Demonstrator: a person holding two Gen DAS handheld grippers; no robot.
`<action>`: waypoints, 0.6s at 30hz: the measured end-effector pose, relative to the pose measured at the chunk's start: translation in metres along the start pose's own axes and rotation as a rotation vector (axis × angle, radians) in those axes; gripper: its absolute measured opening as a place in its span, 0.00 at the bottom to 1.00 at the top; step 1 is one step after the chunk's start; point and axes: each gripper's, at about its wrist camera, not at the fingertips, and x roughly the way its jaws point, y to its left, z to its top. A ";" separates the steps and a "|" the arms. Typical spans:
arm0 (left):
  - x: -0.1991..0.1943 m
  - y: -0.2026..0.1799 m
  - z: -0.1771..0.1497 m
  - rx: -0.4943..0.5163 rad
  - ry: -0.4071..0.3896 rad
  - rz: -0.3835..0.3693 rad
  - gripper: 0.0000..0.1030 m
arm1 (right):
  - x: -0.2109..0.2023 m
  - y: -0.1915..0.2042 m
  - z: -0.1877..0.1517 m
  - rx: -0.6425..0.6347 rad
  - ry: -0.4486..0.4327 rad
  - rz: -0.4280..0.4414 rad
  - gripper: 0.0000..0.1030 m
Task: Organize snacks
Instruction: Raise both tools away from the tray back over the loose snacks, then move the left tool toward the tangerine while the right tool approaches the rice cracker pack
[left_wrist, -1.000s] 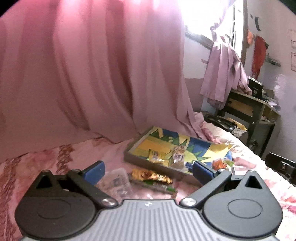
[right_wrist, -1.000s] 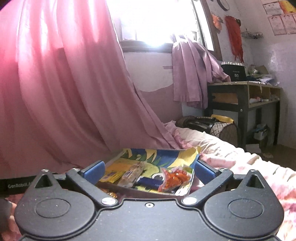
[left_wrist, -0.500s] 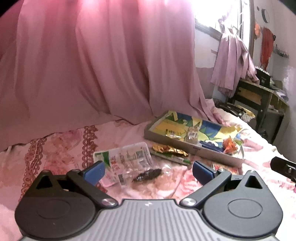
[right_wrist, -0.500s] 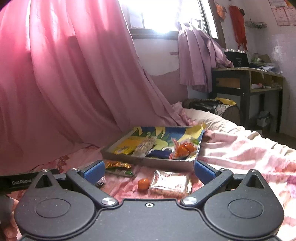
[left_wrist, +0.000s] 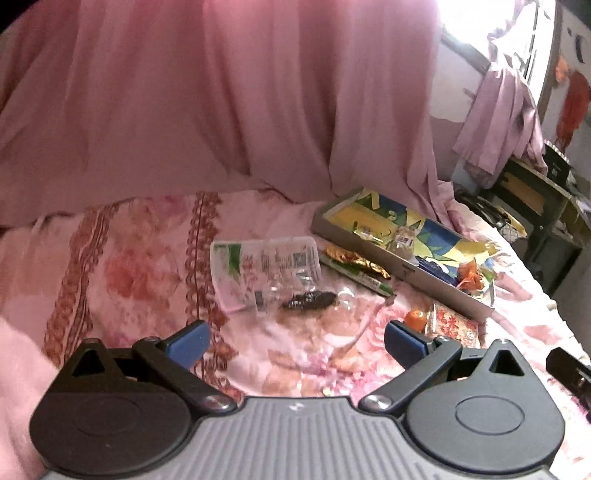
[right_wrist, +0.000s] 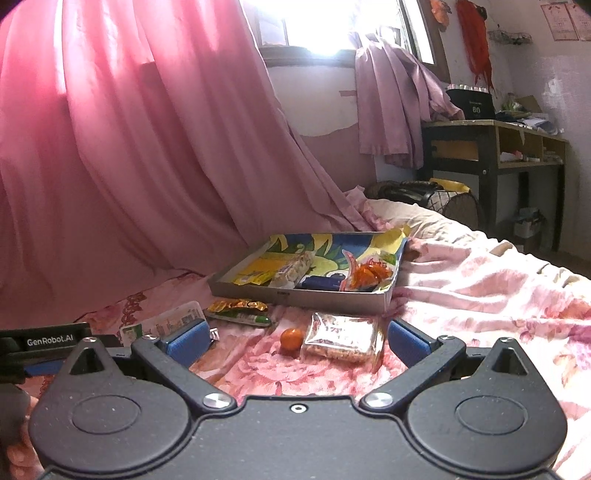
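We hold both grippers, left (left_wrist: 295, 338) & right (right_wrist: 295, 338), wide apart & empty, w/ loose snacks near tray (right_wrist: 295, 295) awaiting pickup.

Pink all around us, with bright snacks.
We see a pink flowery bed sheet (right_wrist: 480, 295), a pink curtain (right_wrist: 129, 147), a grey tray (right_wrist: 295, 295) with yellow, blue and green inside, one small orange fruit (right_wrist: 291, 339), and blue fingers (right_wrist: 184, 345).
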 end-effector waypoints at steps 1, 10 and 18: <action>-0.001 0.001 -0.001 -0.001 0.000 -0.002 1.00 | -0.001 0.001 -0.001 -0.002 0.002 0.004 0.99; -0.024 -0.013 -0.005 0.100 -0.045 -0.013 1.00 | -0.014 0.003 -0.004 -0.008 0.002 0.024 0.99; -0.032 -0.020 -0.006 0.136 -0.057 0.005 1.00 | -0.024 -0.004 -0.004 0.022 -0.017 0.028 0.99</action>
